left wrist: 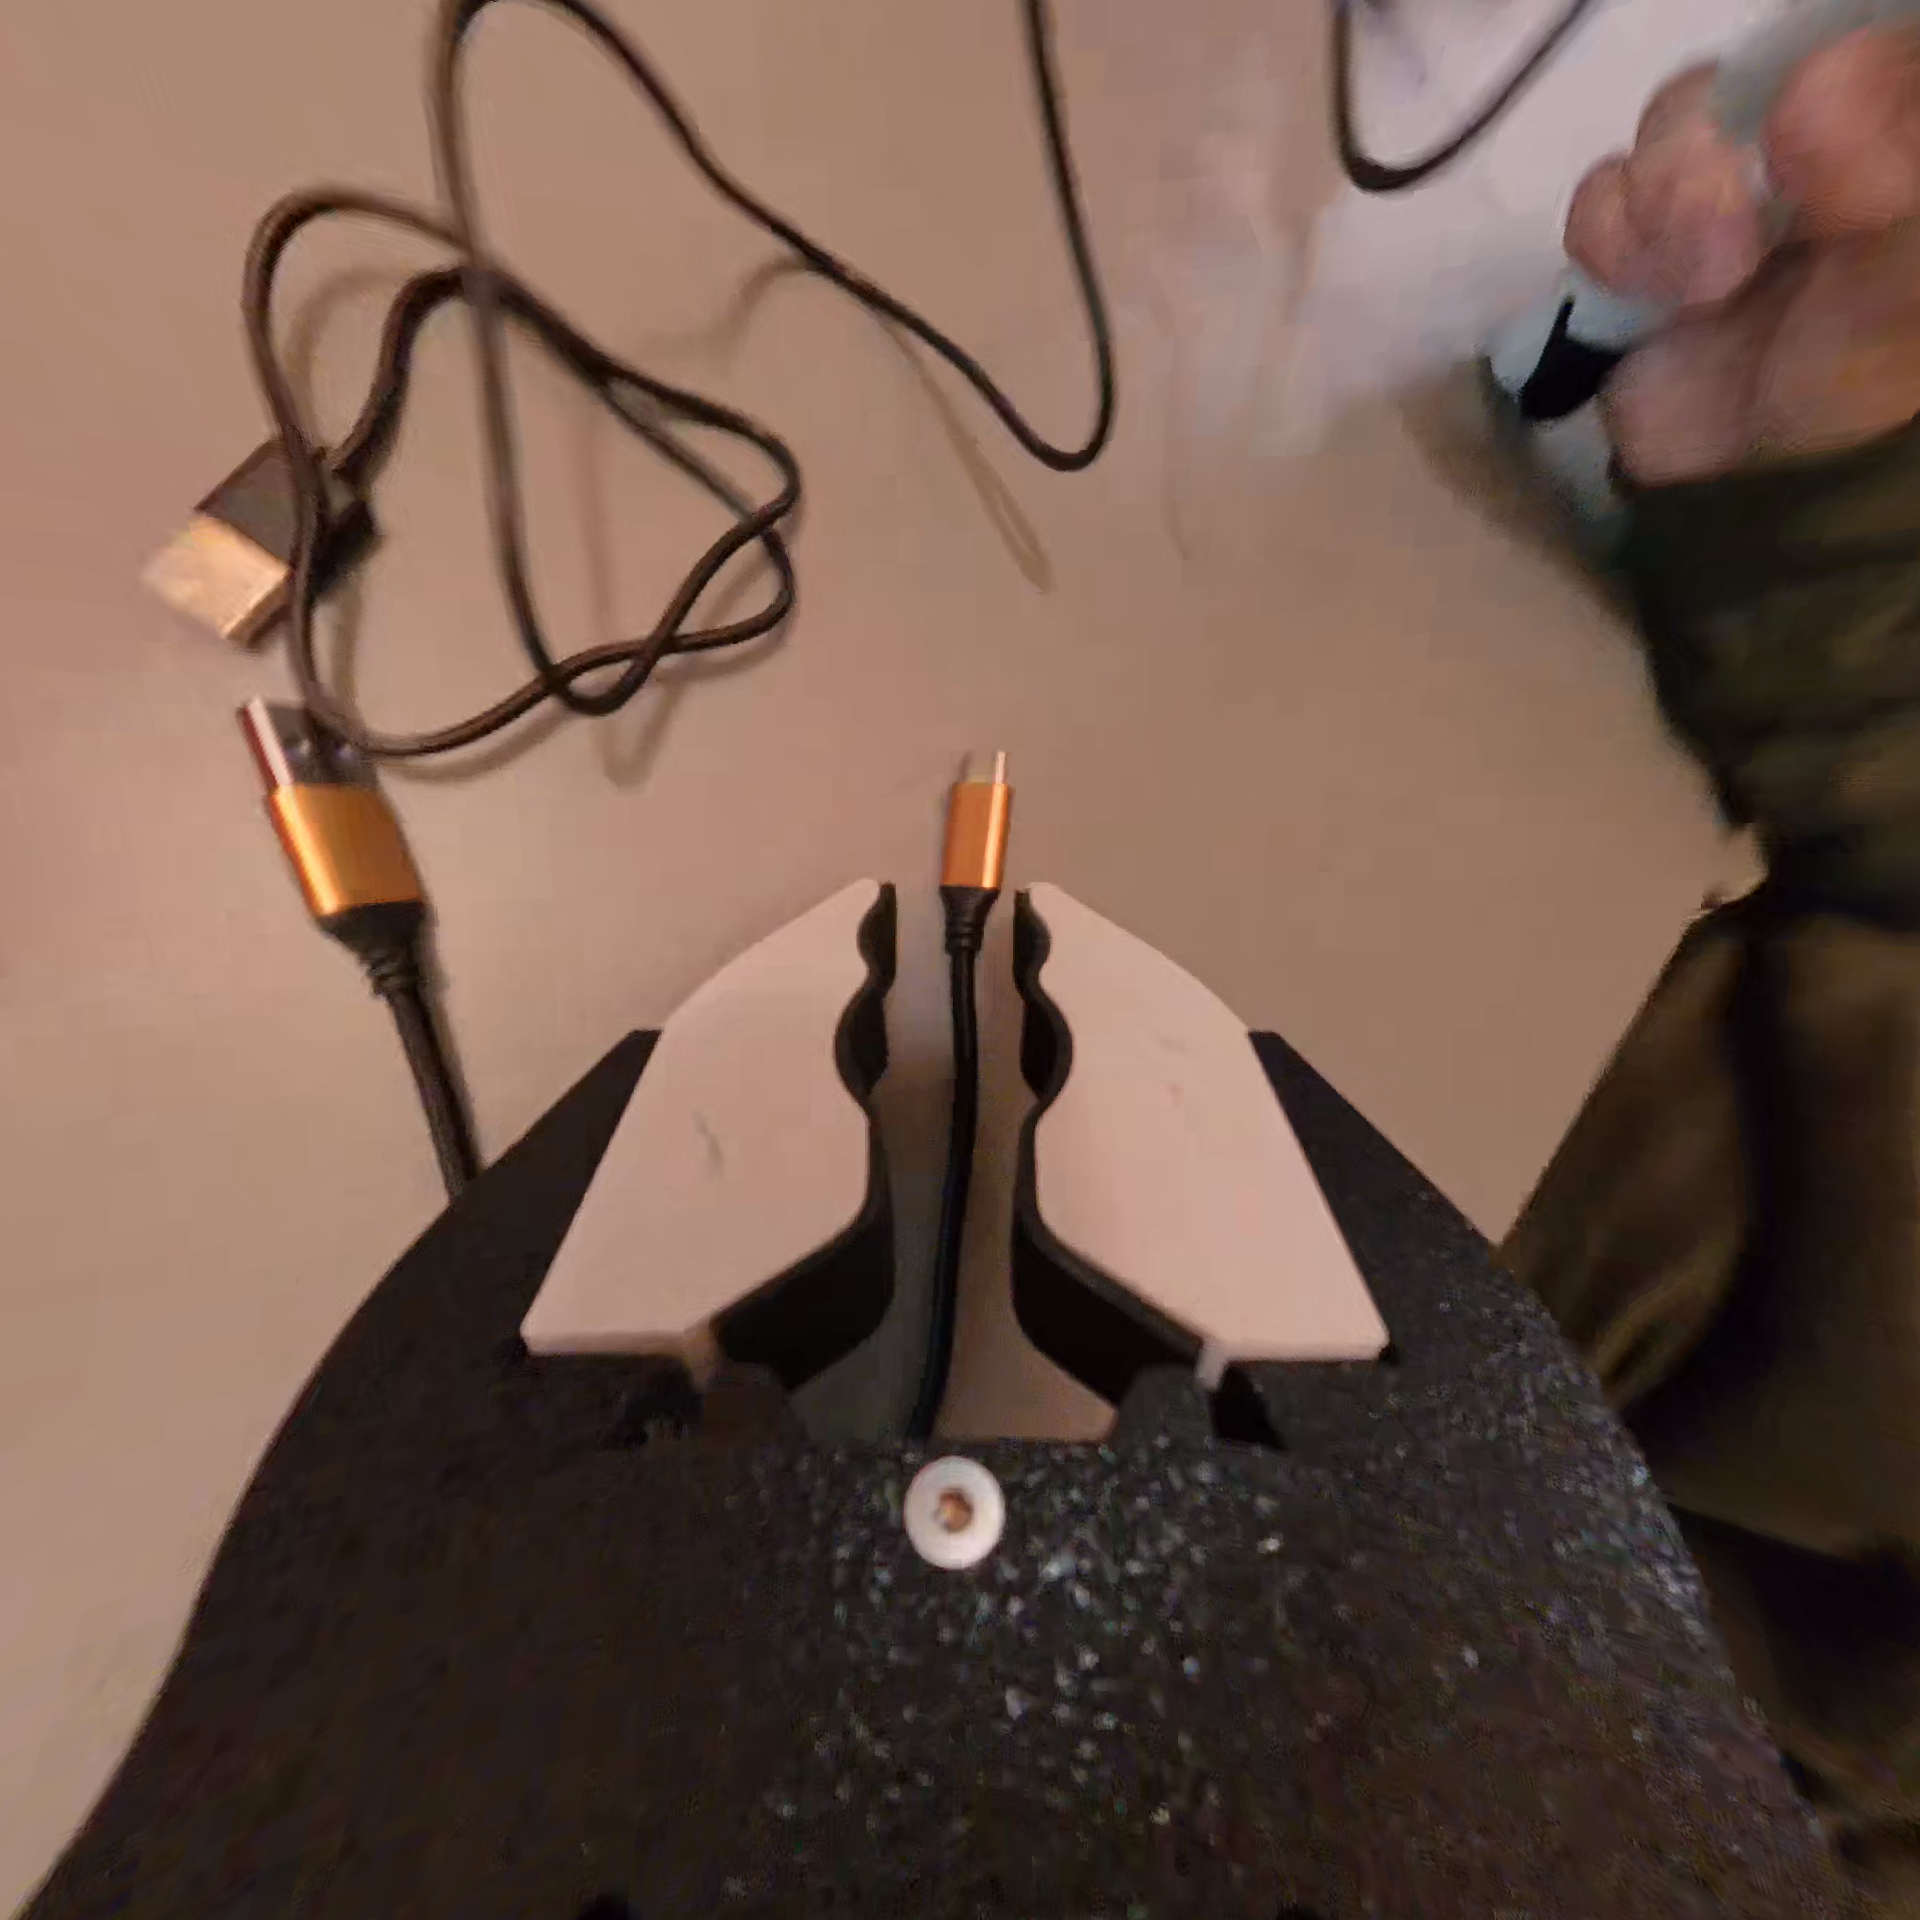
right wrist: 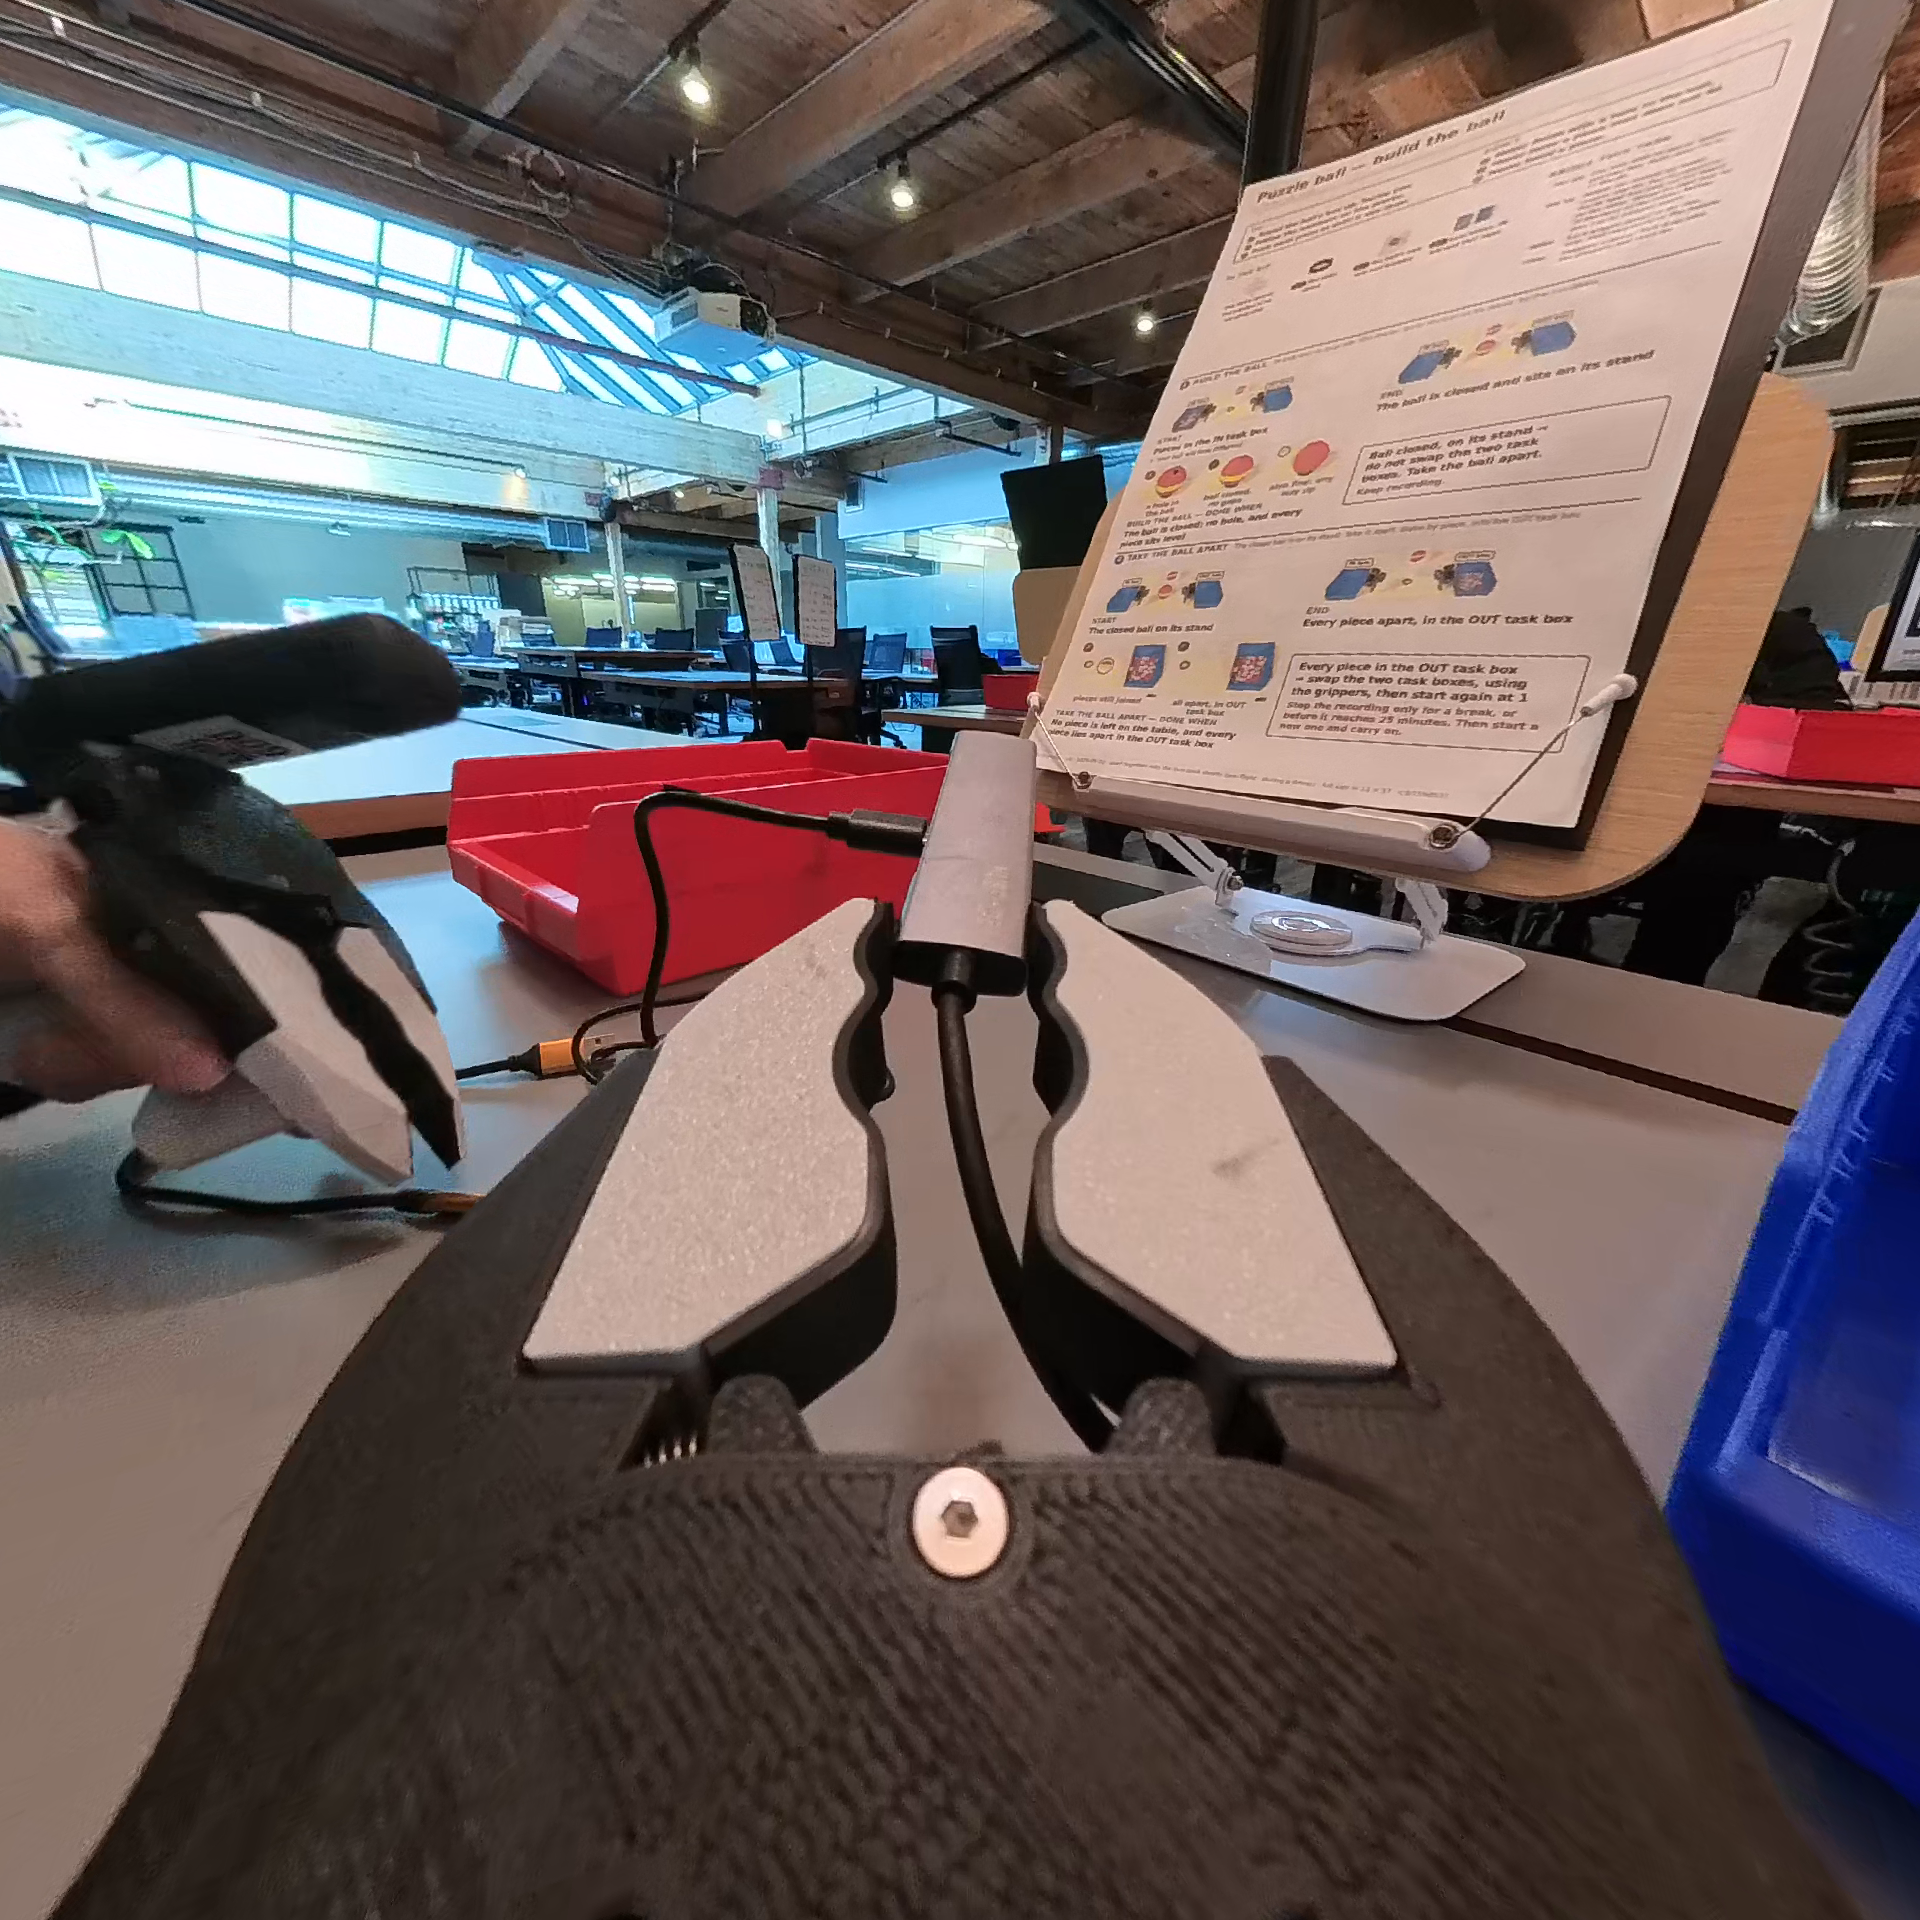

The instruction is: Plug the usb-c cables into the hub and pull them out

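Left gripper [left wrist: 954, 894]: matte white faceted pads in speckled black frame, jaws narrowly parted, straddling thin black cord; contact with cord not discernible. USB-C plug [left wrist: 976, 831]: orange metallic sleeve, silver tip, long axis straight ahead, tip pointing away over beige table [left wrist: 1299, 727].

Beside it: braided black cable [left wrist: 582, 665] in loose loops, orange USB-A plug [left wrist: 332, 821].

Right gripper [right wrist: 956, 920]: textured grey pads pinching near end of hub [right wrist: 971, 852], slim grey metal bar raised off table, long axis pointing away; black plug [right wrist: 878, 828] seated in left side. Behind: red bin [right wrist: 665, 862].
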The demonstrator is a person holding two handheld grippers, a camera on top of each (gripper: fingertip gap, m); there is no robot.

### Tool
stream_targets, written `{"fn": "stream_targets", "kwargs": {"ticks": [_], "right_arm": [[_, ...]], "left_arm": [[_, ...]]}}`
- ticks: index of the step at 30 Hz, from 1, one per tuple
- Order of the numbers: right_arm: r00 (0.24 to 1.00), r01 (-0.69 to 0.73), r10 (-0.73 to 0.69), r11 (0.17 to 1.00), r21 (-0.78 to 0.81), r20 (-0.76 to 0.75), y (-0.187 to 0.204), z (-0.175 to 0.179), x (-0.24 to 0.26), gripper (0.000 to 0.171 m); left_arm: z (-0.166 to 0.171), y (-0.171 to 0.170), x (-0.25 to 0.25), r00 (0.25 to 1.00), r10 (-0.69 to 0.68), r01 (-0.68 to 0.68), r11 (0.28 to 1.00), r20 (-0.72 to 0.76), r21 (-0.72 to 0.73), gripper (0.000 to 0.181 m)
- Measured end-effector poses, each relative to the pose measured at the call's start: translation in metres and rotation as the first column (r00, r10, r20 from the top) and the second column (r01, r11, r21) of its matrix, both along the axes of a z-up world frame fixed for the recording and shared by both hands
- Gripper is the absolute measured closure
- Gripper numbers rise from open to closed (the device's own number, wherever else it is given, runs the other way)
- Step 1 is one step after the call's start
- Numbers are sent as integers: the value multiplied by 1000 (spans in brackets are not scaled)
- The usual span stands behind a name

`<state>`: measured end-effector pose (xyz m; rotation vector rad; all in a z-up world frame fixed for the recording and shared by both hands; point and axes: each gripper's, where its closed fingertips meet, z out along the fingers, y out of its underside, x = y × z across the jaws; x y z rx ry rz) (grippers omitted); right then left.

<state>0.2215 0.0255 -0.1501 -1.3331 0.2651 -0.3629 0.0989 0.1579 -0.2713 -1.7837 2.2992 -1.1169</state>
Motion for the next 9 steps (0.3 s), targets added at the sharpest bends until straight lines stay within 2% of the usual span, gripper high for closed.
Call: {"fn": "stream_targets", "kwargs": {"ticks": [1, 5, 9], "right_arm": [[1000, 0, 0, 1000, 0, 0, 0, 0, 0, 147], [1000, -2, 2, 1000, -6, 0, 1, -1, 0, 147], [1000, -3, 3, 1000, -11, 4, 1, -1, -1, 147]], "left_arm": [[0, 4, 1, 999, 26, -27, 999, -39, -37, 160], [-3, 1, -7, 991, -14, 4, 997, -132, -73, 156], [-6, 1, -9, 990, -50, 58, 996, -133, 60, 158]]}}
